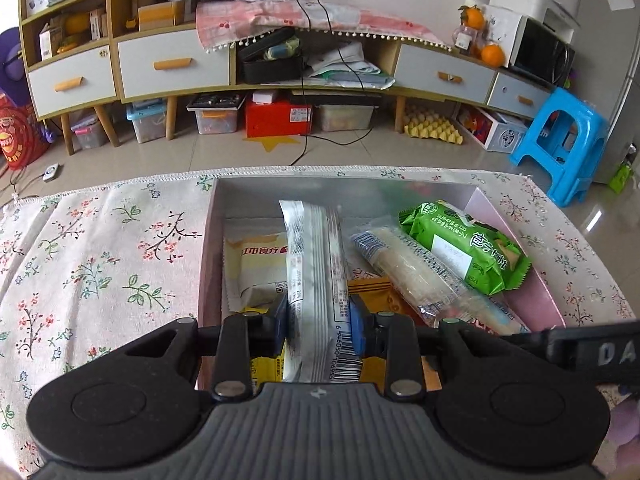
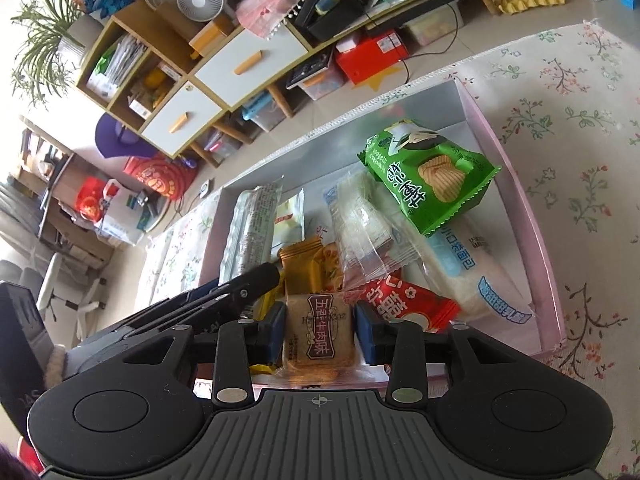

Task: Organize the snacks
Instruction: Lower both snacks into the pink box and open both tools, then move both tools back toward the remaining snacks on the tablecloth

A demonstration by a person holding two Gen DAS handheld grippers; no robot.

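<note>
A: Status of the left gripper (image 1: 319,330)?

B: Clamped on a long silver-white snack pack (image 1: 316,280), held above the pink box (image 1: 536,300), near its left wall.

A: Right gripper (image 2: 320,330)?

B: Its blue pads (image 2: 366,332) press both sides of a tan biscuit packet (image 2: 318,338), over the box's near edge.

A: Box contents?

B: A green cracker bag (image 2: 426,174) lies toward the far right corner, on a clear wafer pack (image 2: 362,224). A red packet (image 2: 400,302) lies near the front.
</note>
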